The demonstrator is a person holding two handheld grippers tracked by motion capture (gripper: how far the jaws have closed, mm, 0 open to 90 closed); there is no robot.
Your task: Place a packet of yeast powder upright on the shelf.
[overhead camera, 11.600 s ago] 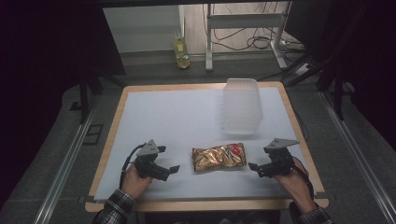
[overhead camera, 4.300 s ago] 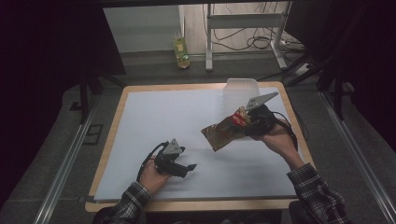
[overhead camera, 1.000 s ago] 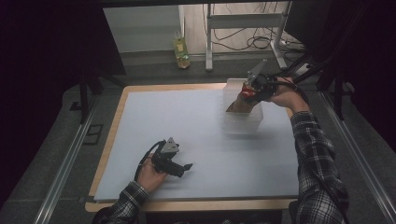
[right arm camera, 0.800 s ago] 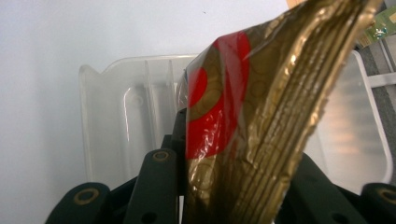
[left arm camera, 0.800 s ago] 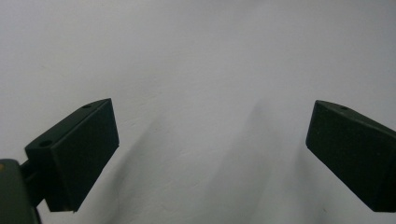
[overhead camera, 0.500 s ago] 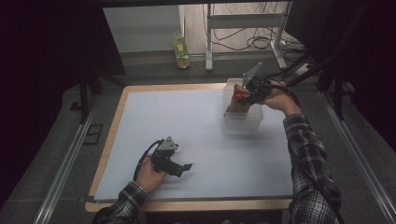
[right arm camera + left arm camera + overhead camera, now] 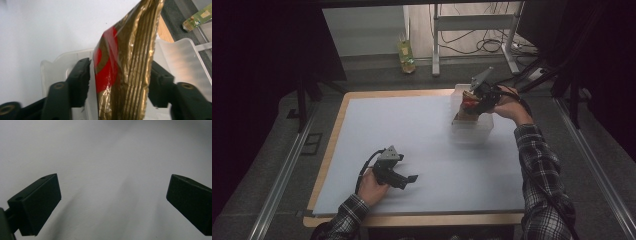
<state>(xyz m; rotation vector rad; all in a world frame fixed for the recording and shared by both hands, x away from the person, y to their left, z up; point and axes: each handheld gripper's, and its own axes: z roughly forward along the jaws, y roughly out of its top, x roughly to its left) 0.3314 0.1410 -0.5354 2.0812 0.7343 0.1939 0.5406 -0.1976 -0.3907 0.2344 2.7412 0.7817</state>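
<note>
Yellow-green bottle on floor beyond table, w/ cables & white metal stand legs near it; dark drapes either side.

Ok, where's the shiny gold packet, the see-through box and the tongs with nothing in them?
Crinkly gold and red foil packet [image 7: 125, 62], right gripper view, its middle.
Clear plastic box [image 7: 472, 132], high view, its front wall.
Left tongs [image 7: 409, 181], high view, between the tips.

Bare white table all around; clear container far right.
</note>
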